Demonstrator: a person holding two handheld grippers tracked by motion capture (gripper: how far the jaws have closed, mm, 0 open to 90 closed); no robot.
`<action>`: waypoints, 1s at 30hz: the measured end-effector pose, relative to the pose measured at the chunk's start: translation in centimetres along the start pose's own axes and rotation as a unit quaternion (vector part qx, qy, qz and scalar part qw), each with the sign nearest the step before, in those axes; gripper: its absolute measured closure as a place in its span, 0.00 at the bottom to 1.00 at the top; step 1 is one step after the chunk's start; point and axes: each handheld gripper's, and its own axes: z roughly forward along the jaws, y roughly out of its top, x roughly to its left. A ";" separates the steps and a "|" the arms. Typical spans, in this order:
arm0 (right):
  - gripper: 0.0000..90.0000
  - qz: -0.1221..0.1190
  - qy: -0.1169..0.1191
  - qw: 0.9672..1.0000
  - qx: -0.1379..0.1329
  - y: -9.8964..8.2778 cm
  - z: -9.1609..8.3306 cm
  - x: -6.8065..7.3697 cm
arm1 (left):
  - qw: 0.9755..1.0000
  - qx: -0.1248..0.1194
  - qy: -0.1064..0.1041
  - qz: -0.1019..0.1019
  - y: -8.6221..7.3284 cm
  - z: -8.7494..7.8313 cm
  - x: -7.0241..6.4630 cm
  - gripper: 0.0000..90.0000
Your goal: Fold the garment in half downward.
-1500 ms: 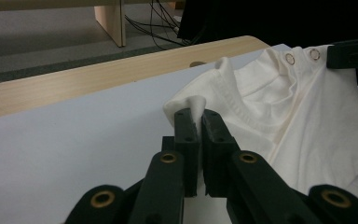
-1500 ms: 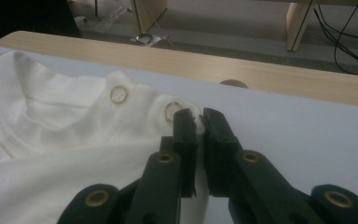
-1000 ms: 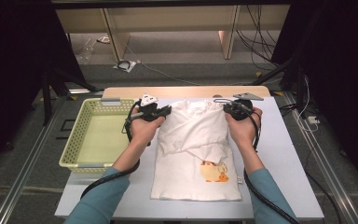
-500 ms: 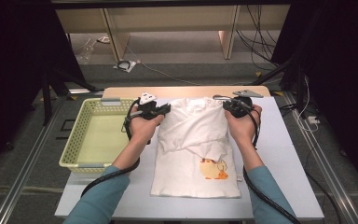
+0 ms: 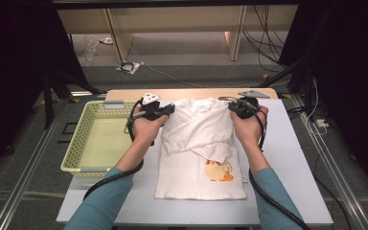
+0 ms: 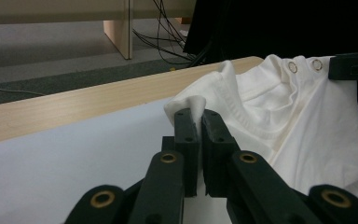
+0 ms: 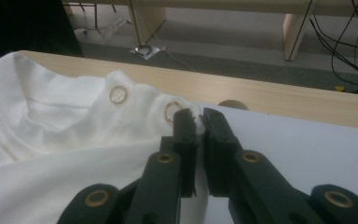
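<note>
A white T-shirt [image 5: 199,143] with an orange print lies folded on the white table [image 5: 287,158], its neck toward the far edge. My left gripper [image 5: 168,109] is shut on the shirt's left shoulder; in the left gripper view a pinch of white cloth [image 6: 192,106] pokes up between the jaws of my left gripper [image 6: 198,119]. My right gripper [image 5: 234,106] is shut on the right shoulder, and in the right gripper view my right gripper [image 7: 196,117] has its jaws clamped on the cloth right beside two snap buttons [image 7: 118,94]. Both shoulders are lifted slightly off the table.
A pale yellow mesh basket [image 5: 84,134] stands on the table to the left of the shirt. A wooden strip [image 5: 196,93] runs along the table's far edge. Cables lie on the floor [image 5: 182,72] beyond.
</note>
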 end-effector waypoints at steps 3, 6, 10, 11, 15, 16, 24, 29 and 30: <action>0.94 0.001 0.001 1.000 -0.001 0.0 0.1 0.0 | 1.000 -0.001 -0.001 0.000 0.0 0.1 0.1 0.95; 0.94 -0.002 0.002 1.000 -0.005 0.1 0.2 0.0 | 1.000 -0.002 0.000 -0.002 0.1 0.2 0.4 0.95; 0.94 -0.004 0.004 1.000 -0.011 0.3 0.1 0.1 | 1.000 -0.006 0.000 -0.006 0.1 0.3 0.7 0.95; 0.94 -0.004 0.004 1.000 -0.013 0.3 0.0 0.2 | 1.000 -0.008 -0.001 -0.006 0.1 0.3 0.7 0.95; 0.94 -0.009 0.004 1.000 -0.014 0.1 0.2 0.2 | 1.000 -0.008 -0.003 -0.006 -0.3 0.4 0.8 0.95; 0.94 -0.010 0.004 1.000 -0.012 -0.1 0.2 0.2 | 1.000 -0.007 -0.004 -0.004 -0.6 0.5 0.8 0.95; 0.94 -0.003 0.015 1.000 -0.010 -2.0 0.4 -0.2 | 1.000 -0.013 -0.014 -0.011 -2.2 0.6 1.1 0.95; 0.94 0.001 0.024 1.000 -0.016 -2.2 -0.1 -0.3 | 0.999 -0.024 -0.023 -0.009 -2.4 0.2 1.1 0.95; 0.94 -0.001 0.025 1.000 -0.018 -2.3 -0.2 -0.3 | 0.999 -0.026 -0.024 -0.008 -2.5 0.1 1.1 0.95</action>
